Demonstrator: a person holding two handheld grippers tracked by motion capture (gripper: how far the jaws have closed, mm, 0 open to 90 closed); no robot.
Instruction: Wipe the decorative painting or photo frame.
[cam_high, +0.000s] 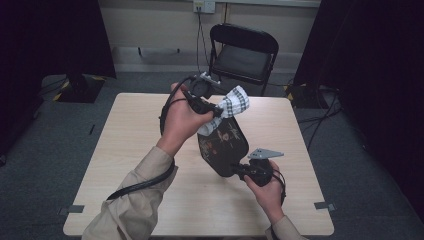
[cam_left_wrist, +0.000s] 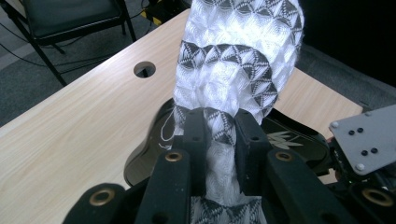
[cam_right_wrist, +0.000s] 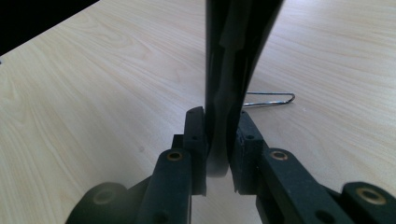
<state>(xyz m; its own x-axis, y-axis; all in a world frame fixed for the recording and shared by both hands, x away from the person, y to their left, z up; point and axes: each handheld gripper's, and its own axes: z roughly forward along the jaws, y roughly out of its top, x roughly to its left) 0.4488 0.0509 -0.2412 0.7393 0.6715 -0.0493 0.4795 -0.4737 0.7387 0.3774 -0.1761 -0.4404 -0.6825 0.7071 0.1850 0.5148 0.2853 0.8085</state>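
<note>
No readable text, labels, brands or numbers anywhere. The black tray (cam_high: 223, 146) clamped between the fingers carries only a painted leaf pattern, and the cloth (cam_left_wrist: 233, 60) only a woven one.

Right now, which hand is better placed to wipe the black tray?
Left. Its tool is clamped on the patterned cloth against the black tray; the right tool grips the tray's edge, steadying it.

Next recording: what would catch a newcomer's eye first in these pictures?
Probably the white cloth with grey diamond bands, bunched and pinched in the left tongs above the middle of the pale wooden table. Just below it stands the glossy black plate painted with flowers, tilted on edge and clamped at its lower rim by the right tongs. A thin bent wire stand lies on the tabletop behind the plate.
</note>
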